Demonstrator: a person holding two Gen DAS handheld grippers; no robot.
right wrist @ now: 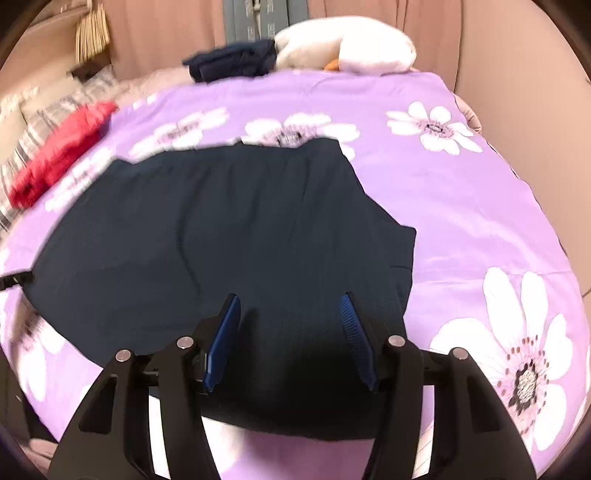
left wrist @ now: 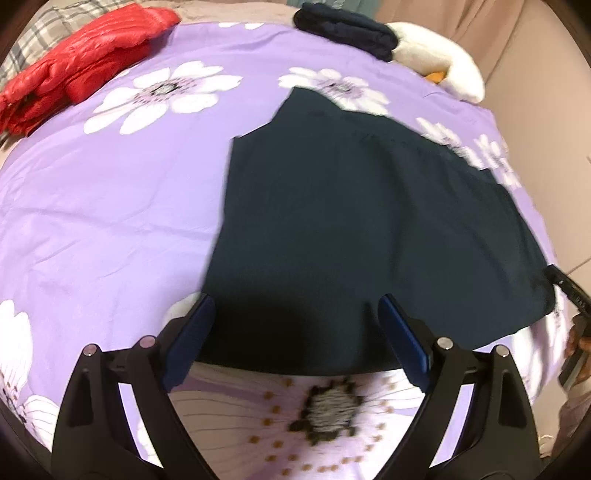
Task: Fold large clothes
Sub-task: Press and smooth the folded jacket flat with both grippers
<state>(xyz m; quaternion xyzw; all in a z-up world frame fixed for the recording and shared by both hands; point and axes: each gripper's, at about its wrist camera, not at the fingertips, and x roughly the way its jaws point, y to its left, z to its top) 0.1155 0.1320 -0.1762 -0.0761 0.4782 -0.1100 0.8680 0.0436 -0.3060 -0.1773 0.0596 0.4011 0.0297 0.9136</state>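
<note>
A large dark navy garment (left wrist: pixel 369 221) lies spread flat on the purple flowered bedspread (left wrist: pixel 110 203). It also fills the middle of the right wrist view (right wrist: pixel 221 240). My left gripper (left wrist: pixel 295 306) is open and empty, hovering over the garment's near edge at its left part. My right gripper (right wrist: pixel 290 302) is open and empty, over the garment's near edge at its right part. The right gripper's tip shows at the right edge of the left wrist view (left wrist: pixel 569 291). The bedspread shows in the right wrist view (right wrist: pixel 480 221) too.
A red puffer jacket (left wrist: pixel 81 62) lies at the far left of the bed, also in the right wrist view (right wrist: pixel 62 155). A folded dark garment (left wrist: pixel 347 29) and a white plush toy (left wrist: pixel 443 62) lie at the far edge. Pink curtains (right wrist: pixel 369 14) hang behind.
</note>
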